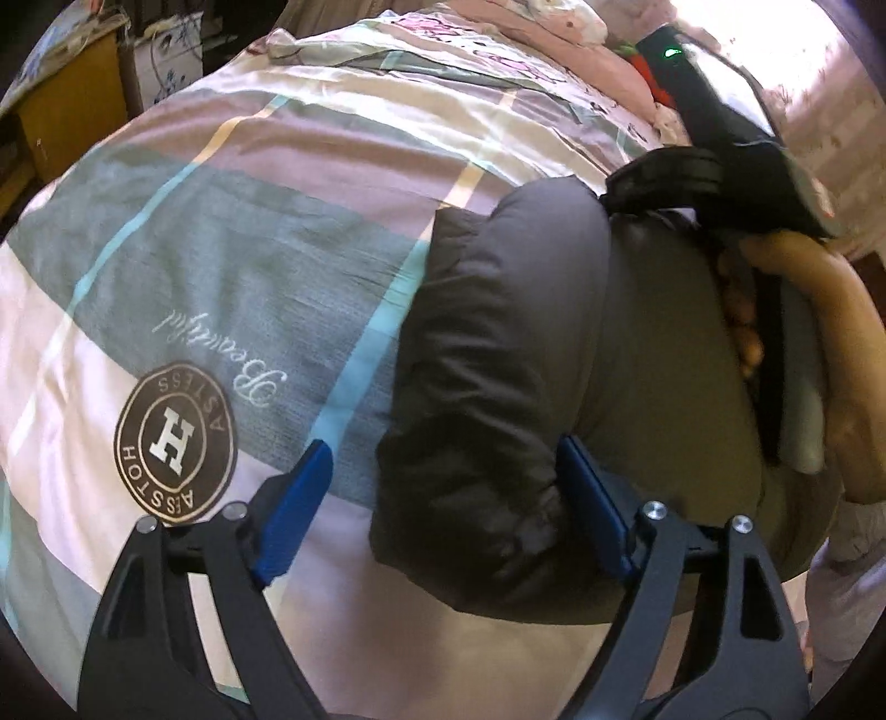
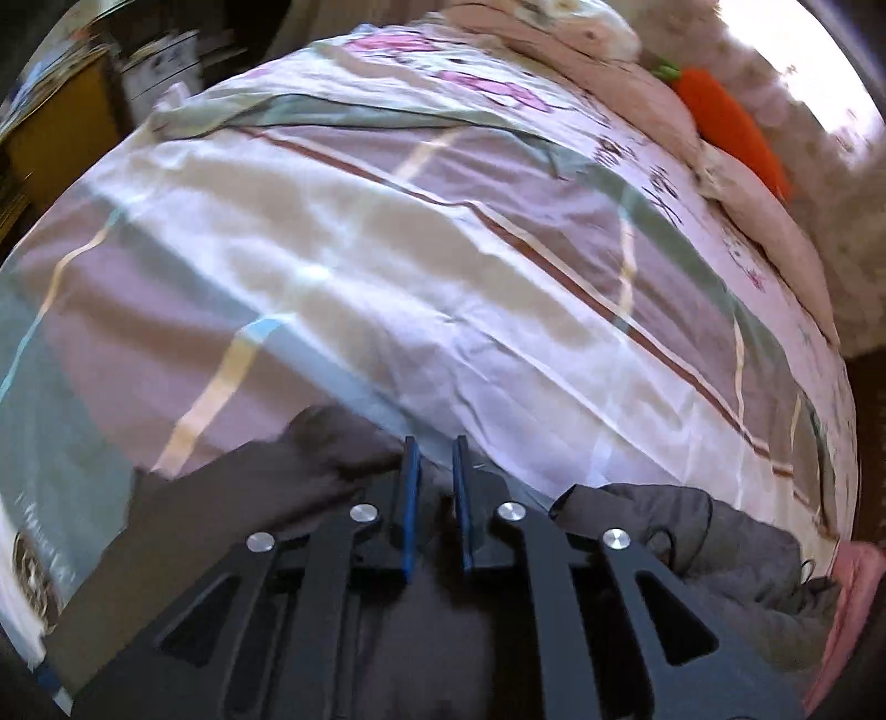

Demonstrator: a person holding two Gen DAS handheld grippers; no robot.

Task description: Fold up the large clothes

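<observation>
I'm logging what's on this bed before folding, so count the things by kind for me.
Dark padded jacket: 1
Patterned duvet: 1
Orange carrot plush: 1
Pink bedding pile: 1
Gripper: 2, left gripper open, right gripper nearly closed
Total: 6

Your right gripper is blocking the dark jacket beneath it, so whether its near-closed fingers are pinching fabric is unclear. Motion blur is smearing the bedspread. Your right hand is running off the left view's edge.
</observation>
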